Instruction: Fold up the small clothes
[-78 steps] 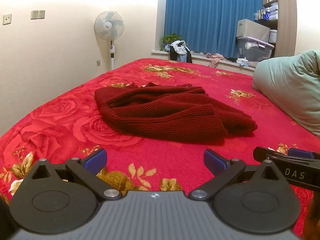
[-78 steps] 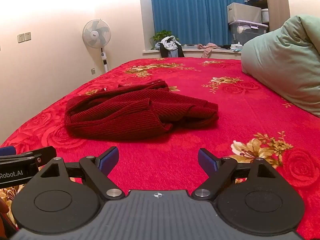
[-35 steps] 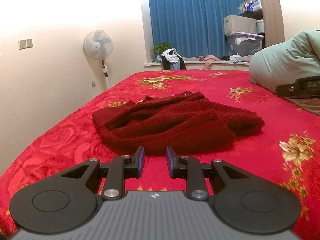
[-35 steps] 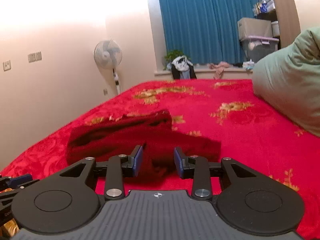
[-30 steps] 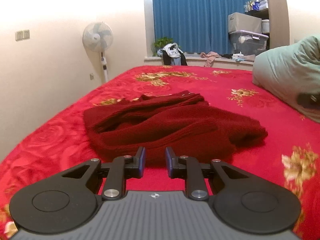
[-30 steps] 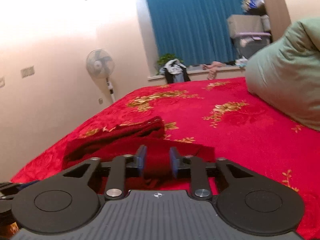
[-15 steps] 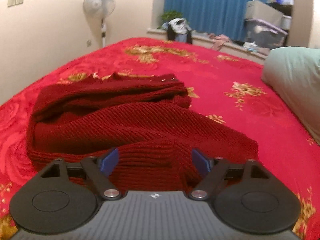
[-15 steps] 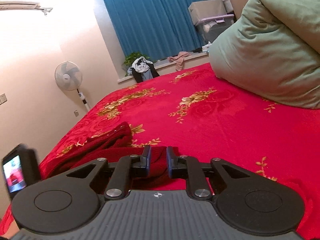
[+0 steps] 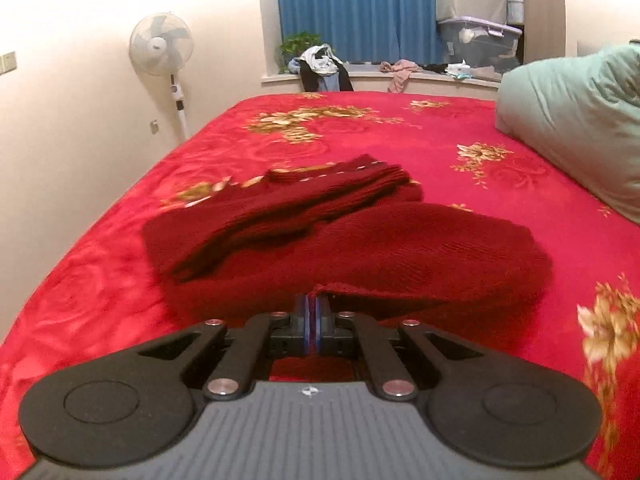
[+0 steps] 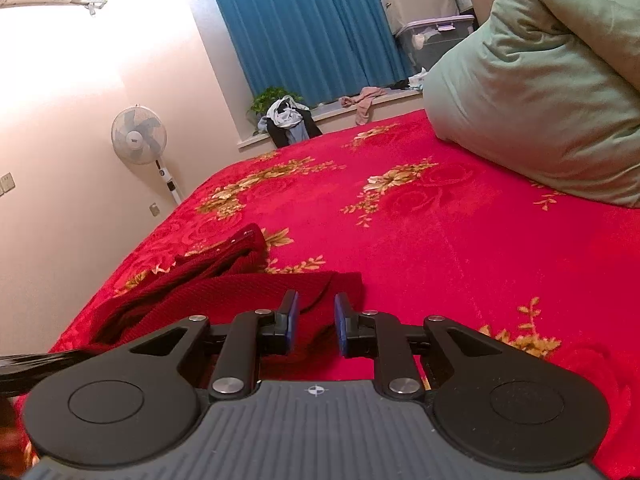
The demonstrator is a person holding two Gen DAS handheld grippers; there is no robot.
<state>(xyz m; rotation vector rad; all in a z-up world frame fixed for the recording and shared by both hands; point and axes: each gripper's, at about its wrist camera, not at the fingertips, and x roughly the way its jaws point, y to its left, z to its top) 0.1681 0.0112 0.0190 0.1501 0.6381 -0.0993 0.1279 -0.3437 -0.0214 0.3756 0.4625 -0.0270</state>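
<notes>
- Left gripper (image 9: 313,312): blue pads pressed together on the near hem of the dark red knit sweater (image 9: 360,240), its jaws having just closed there.
- Right gripper (image 10: 316,322): jaws narrowly parted around a fold of the same sweater; grip uncertain.
- Sweater: crumpled on the red floral bedspread (image 9: 360,132).
- Step, as judged: securing two edge points.
- Next: lift and spread the garment flat.

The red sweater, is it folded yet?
Not yet. The red sweater lies bunched on the bed. The left gripper has just closed on its near edge; the right gripper straddles another fold, grip unclear. All the folding remains.
</notes>
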